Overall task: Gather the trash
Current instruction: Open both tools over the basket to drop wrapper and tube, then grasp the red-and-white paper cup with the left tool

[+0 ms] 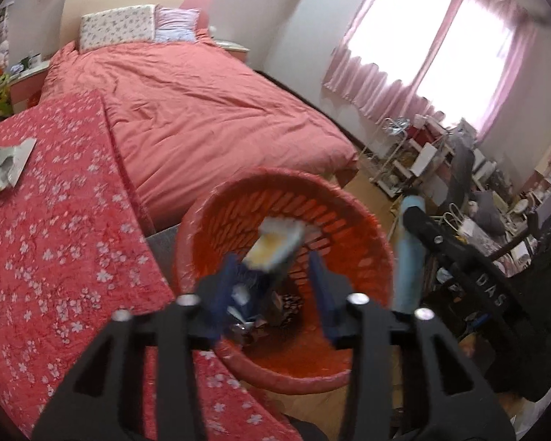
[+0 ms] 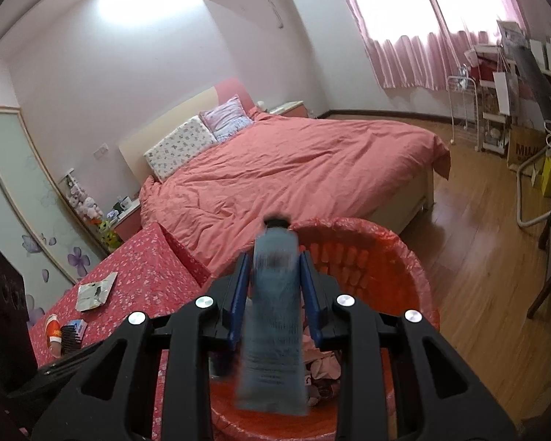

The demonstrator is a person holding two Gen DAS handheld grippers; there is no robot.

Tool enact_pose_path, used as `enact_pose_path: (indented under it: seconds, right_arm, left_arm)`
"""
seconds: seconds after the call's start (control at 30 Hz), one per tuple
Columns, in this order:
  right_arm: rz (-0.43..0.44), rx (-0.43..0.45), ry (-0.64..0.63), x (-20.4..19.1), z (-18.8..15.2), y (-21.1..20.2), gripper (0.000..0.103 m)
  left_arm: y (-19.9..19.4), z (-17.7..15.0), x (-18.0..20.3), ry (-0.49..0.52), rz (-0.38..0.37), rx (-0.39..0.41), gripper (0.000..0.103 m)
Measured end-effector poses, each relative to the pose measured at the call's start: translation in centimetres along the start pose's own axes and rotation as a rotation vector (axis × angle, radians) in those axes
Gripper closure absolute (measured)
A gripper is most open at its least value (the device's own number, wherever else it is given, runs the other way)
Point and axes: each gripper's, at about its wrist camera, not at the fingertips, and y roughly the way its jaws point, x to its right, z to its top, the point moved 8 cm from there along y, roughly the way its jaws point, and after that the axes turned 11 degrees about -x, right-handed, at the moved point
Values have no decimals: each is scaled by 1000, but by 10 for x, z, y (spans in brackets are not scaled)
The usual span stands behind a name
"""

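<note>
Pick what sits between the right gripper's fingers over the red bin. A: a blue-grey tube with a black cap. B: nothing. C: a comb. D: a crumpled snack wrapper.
A: in the right wrist view, a blue-grey tube with a black cap stands between the right gripper fingers, above the red bin.

An orange-red basket (image 1: 352,242) is seen; the surface (image 1: 55,257) is covered in red cloth patterned with white blossoms; the tube (image 2: 273,316) is grey-blue.
</note>
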Motion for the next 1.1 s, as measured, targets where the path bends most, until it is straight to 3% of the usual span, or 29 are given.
enact_pose_path:
  seconds: [0.13, 0.53, 0.8, 1.1]
  right_arm:
    - [-7, -6, 13, 4, -4, 0, 57]
    - [-75, -34, -65, -16, -17, -1, 57]
    - [-88, -38, -166, -53, -31, -3, 44]
    - [-73, -57, -288, -106, -56, 5, 30]
  left_arm:
    - [0, -6, -20, -18, 47, -11, 58]
    - [-55, -26, -91, -36, 273, 66, 38]
    - [-95, -46, -157, -150, 362, 96, 27]
    - [-162, -73, -272, -338, 554, 171, 12]
